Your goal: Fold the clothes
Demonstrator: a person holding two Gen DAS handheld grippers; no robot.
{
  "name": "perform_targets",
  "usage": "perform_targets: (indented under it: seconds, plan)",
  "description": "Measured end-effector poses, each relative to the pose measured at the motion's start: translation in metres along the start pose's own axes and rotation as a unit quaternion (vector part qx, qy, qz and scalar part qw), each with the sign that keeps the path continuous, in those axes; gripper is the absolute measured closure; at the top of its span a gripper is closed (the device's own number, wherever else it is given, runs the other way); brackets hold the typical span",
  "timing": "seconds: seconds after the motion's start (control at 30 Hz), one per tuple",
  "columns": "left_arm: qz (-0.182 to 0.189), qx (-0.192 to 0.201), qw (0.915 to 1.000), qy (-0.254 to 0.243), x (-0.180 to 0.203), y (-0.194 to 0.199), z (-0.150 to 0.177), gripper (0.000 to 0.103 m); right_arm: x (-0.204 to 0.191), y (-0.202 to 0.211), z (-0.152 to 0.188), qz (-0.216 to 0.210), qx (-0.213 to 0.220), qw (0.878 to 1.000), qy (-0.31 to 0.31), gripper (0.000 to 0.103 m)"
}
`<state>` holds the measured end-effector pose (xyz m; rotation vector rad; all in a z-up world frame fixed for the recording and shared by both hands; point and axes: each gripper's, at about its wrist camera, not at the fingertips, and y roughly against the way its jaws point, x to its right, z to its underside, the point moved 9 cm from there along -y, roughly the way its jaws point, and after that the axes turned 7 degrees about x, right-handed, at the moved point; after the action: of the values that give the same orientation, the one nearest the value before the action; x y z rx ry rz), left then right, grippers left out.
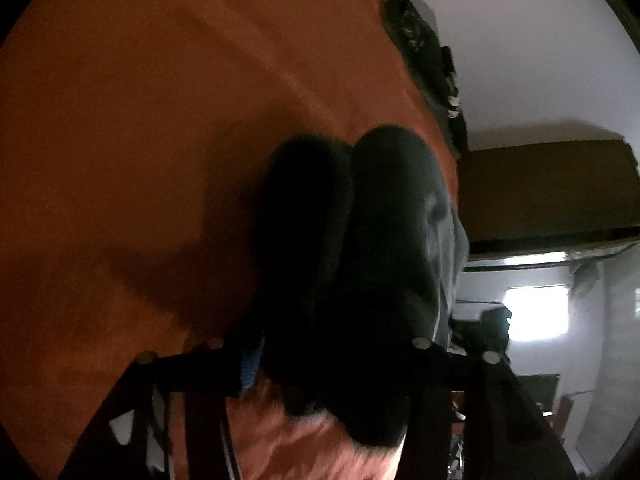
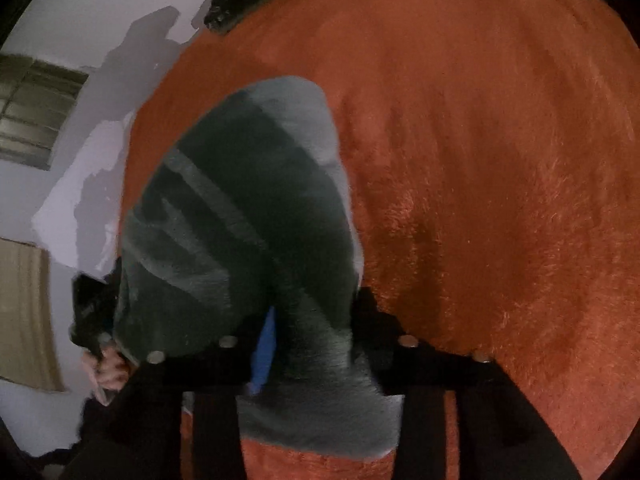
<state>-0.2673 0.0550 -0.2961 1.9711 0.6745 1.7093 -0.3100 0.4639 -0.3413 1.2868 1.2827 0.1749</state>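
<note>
A dark grey garment with lighter grey stripes (image 2: 240, 208) is bunched over the orange fleece blanket (image 2: 500, 160). In the right wrist view my right gripper (image 2: 320, 340) is shut on it. The cloth fills the gap between the blue pad (image 2: 264, 352) and the other finger. In the left wrist view the same garment (image 1: 360, 240) looks almost black and rises in two humps. My left gripper (image 1: 336, 352) is shut on it, and a shadow falls on the blanket (image 1: 140, 120) to the left. A hand (image 2: 108, 368) shows at the garment's far left edge.
A dark bundle (image 1: 424, 60) lies along the blanket's far edge by the white wall. A brown wooden cabinet (image 1: 548, 192) and a bright window (image 1: 536, 312) are to the right in the left wrist view. A shuttered window (image 2: 36, 108) is at the left in the right wrist view.
</note>
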Motion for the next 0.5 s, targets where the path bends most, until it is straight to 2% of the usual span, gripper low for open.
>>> perform_targets:
  seconds: [0.13,0.2,0.3,0.4,0.5]
  plan:
    - [-0.012,0.004,0.9998,-0.015,-0.007,0.022,0.004,0.035,-0.005,0.016,-0.019,-0.026,0.031,0.999,0.008,0.031]
    - [-0.022,0.002,0.9995,-0.025,-0.007,0.012,-0.007,0.026,-0.014,0.015,-0.032,-0.04,0.039,0.998,0.019,0.026]
    - [-0.039,-0.006,0.9991,-0.017,-0.017,-0.011,-0.019,0.026,-0.031,-0.005,-0.052,-0.057,0.039,0.997,0.033,0.024]
    - [-0.015,-0.036,0.999,0.023,-0.021,-0.032,-0.006,0.026,-0.041,-0.034,-0.045,-0.061,-0.008,0.997,0.045,0.024]
    - [-0.004,-0.021,0.9996,0.02,-0.014,-0.021,0.012,0.026,-0.045,-0.055,-0.033,-0.05,-0.038,0.997,0.047,0.024]
